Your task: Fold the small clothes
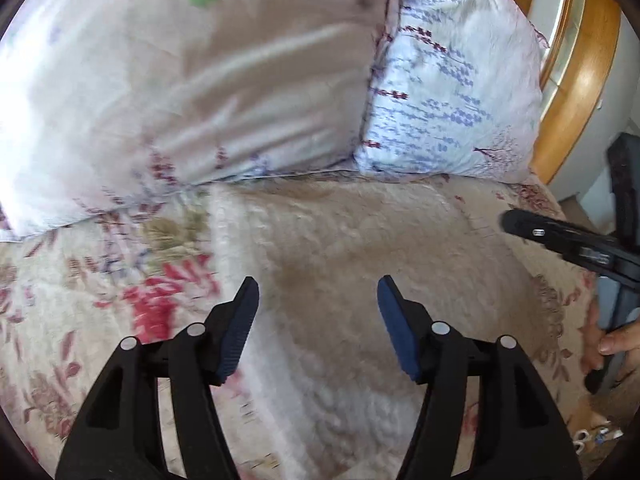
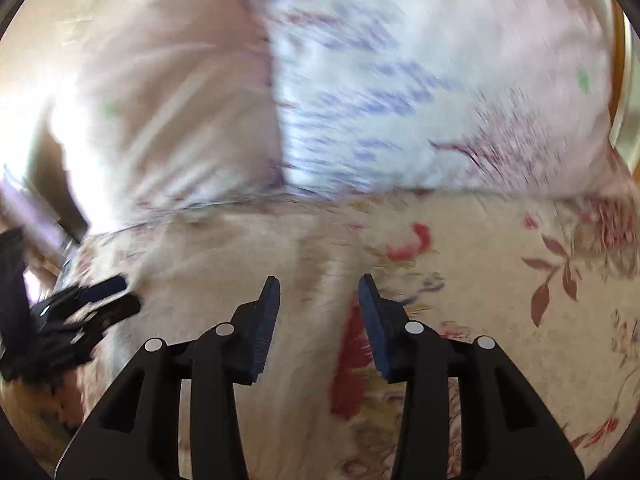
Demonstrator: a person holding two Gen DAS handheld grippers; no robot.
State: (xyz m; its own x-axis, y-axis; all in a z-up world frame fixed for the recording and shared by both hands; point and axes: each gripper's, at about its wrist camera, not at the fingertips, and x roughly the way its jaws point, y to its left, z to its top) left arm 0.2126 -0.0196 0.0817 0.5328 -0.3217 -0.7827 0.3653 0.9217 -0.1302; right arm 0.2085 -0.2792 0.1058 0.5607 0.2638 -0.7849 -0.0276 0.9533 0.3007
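A small cream fleecy garment (image 1: 344, 264) lies flat on the floral bedspread (image 1: 80, 300), its straight left edge running down the left wrist view. My left gripper (image 1: 318, 284) is open and empty, hovering just above the garment's middle. My right gripper (image 2: 319, 280) is open and empty over the same pale cloth (image 2: 248, 264), near where it meets the floral spread (image 2: 500, 280). The right gripper also shows at the right edge of the left wrist view (image 1: 520, 226). The left gripper shows blurred at the left of the right wrist view (image 2: 116, 296).
Two pillows lean at the head of the bed: a pale pink one (image 1: 192, 80) and a white one with blue print (image 1: 452, 92). A wooden bed frame (image 1: 580, 80) curves at the right. The right wrist view is motion-blurred.
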